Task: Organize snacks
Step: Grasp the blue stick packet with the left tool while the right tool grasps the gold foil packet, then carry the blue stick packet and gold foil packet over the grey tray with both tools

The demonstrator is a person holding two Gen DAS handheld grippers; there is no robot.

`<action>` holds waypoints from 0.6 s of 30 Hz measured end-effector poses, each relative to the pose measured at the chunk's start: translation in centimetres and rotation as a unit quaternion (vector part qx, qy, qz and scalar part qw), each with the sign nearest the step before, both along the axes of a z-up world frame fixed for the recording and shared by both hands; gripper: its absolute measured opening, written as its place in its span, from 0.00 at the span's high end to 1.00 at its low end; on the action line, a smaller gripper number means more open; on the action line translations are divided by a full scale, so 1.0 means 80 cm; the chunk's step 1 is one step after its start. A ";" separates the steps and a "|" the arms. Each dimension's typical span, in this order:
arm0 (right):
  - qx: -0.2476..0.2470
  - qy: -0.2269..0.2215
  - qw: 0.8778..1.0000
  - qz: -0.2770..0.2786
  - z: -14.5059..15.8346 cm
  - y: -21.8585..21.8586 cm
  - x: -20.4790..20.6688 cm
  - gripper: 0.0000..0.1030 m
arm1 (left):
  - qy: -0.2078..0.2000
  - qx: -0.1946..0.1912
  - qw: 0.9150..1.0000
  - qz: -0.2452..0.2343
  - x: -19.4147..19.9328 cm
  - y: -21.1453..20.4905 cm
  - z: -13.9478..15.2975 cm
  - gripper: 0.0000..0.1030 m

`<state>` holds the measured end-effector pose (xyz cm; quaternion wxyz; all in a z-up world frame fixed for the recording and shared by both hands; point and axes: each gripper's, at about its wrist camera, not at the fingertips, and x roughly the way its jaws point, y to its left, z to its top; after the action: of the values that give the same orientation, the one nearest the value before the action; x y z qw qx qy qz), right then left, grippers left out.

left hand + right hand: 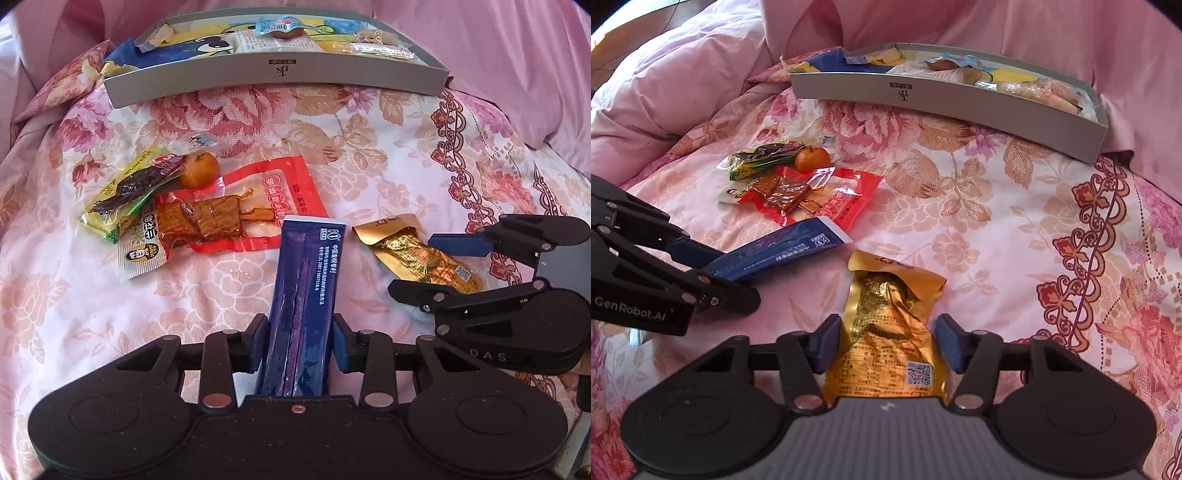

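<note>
On the flowered bedspread (979, 229):
Blue packet (306, 295): clamped between the left gripper (300, 341) pads.
Gold packet (886, 332): between the right gripper (888, 343) fingers, left pad touching, right pad apart.
Other snacks: red pouch (273, 199), orange (199, 170), beyond.
Grey box (273, 79): farthest back.

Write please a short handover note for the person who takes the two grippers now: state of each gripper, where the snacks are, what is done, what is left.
Left gripper: shut on the blue packet, whose far end lies on the bedspread.
Right gripper: jaws around the gold packet, pads not clearly pressing; treat it as not gripped.
Grey box: at the far side of the bed, already holding several snacks.
Left on the bedspread: the red packet, a yellow-green packet, a small packet with a face label and a small orange.
To do: move both packets at the grippers, then those four, into the box.
</note>
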<state>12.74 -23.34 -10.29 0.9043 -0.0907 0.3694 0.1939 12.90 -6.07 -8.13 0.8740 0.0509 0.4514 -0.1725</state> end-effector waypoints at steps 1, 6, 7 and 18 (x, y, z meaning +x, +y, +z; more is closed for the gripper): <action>-0.004 -0.004 1.000 0.002 0.000 0.001 -0.002 0.43 | -0.001 0.000 1.000 0.000 -0.001 -0.001 0.000 0.64; -0.026 -0.021 0.999 0.016 0.000 0.010 -0.007 0.49 | -0.010 -0.003 1.000 -0.004 -0.005 -0.003 0.001 0.66; -0.032 -0.026 0.999 0.020 0.000 0.012 -0.009 0.50 | -0.012 -0.004 1.000 -0.003 -0.006 -0.003 0.001 0.66; -0.121 -0.102 0.985 0.064 -0.004 0.040 -0.030 0.67 | -0.032 0.001 0.999 0.000 -0.009 -0.004 0.000 0.67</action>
<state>10.36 -20.11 -10.60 0.9053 -0.2419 0.2895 0.1954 12.16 -6.36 -8.12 0.8878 0.0572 0.4235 -0.1707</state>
